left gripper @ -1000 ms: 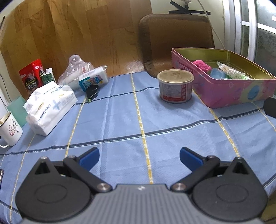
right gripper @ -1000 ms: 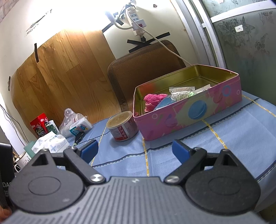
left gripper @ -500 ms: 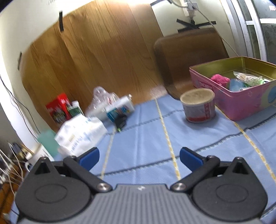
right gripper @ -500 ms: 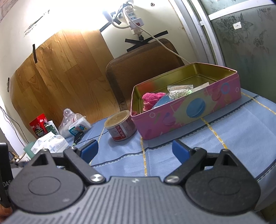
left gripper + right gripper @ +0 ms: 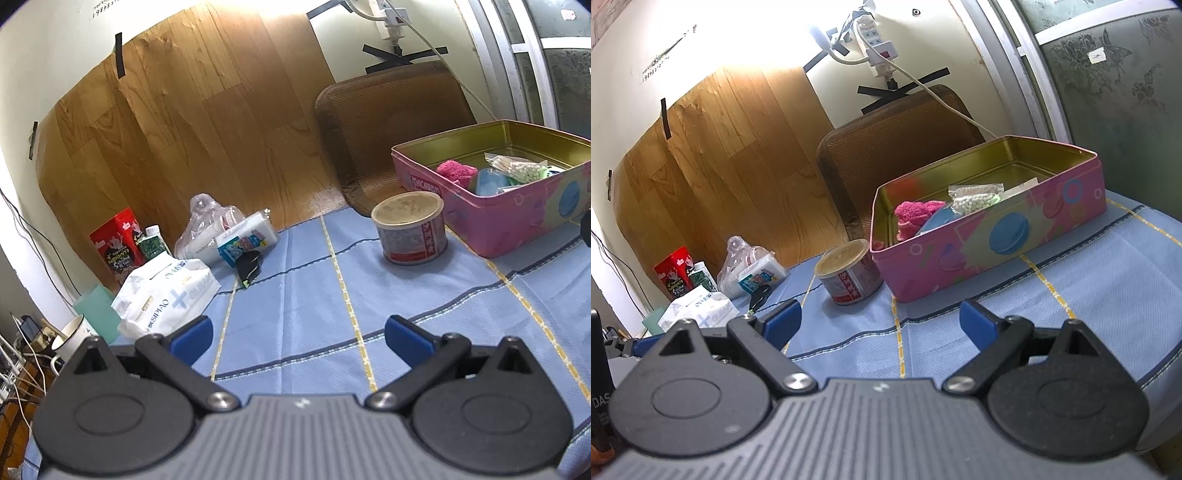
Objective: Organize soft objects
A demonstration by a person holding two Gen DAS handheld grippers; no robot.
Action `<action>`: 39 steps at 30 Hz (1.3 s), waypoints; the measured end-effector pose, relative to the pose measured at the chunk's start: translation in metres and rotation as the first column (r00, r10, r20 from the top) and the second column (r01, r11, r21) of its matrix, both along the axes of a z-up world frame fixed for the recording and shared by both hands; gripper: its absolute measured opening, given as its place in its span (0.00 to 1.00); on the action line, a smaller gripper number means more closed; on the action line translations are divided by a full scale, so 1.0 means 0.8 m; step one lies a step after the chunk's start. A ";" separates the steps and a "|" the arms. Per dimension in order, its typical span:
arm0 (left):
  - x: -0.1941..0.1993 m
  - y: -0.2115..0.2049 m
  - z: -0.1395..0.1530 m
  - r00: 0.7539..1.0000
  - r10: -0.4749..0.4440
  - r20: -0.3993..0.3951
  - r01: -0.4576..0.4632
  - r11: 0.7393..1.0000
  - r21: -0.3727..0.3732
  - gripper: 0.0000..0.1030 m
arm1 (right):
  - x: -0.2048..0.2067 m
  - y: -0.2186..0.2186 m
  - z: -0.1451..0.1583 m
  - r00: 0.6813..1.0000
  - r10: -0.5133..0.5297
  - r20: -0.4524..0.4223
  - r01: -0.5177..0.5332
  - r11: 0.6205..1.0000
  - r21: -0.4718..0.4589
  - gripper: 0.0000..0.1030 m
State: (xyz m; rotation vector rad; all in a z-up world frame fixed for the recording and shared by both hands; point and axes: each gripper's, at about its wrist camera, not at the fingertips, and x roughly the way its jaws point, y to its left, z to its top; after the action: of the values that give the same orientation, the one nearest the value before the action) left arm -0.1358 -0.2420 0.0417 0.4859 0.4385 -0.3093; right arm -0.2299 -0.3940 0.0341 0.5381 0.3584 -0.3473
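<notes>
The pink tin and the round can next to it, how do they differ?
The pink tin is a low rectangular box; the round can is a short cylinder. The tin is the larger and stands farther right. The tin is open on top, with a pink fluffy cloth and a bag of cotton swabs inside; the can is closed by a tan lid. Both stand upright on the blue tablecloth, close together; whether they touch is unclear.

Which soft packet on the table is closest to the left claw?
The white tissue pack lies just beyond the left claw; the small blue-labelled pack sits farther back.
</notes>
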 end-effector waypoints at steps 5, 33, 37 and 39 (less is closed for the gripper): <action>-0.001 0.002 0.002 1.000 -0.011 -0.018 0.011 1.000 -0.009 1.00 | -0.001 0.000 0.001 1.000 0.003 0.003 -0.003 1.000 -0.003 0.92; 0.002 0.006 0.001 0.979 -0.066 -0.193 0.049 0.995 -0.088 1.00 | -0.004 -0.002 0.003 1.000 0.025 0.013 -0.025 1.000 -0.013 0.92; 0.003 0.006 0.001 0.978 -0.062 -0.198 0.044 0.995 -0.093 1.00 | -0.004 -0.001 0.002 1.000 0.024 0.013 -0.024 1.000 -0.014 0.92; 0.004 0.007 0.001 0.978 -0.060 -0.200 0.042 0.995 -0.094 1.00 | -0.004 -0.002 0.002 1.000 0.026 0.012 -0.026 1.000 -0.013 0.92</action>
State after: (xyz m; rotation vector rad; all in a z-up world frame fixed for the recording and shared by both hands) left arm -0.1325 -0.2366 0.0423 0.3798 0.6087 -0.4289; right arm -0.2333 -0.3957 0.0360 0.5224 0.3507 -0.3208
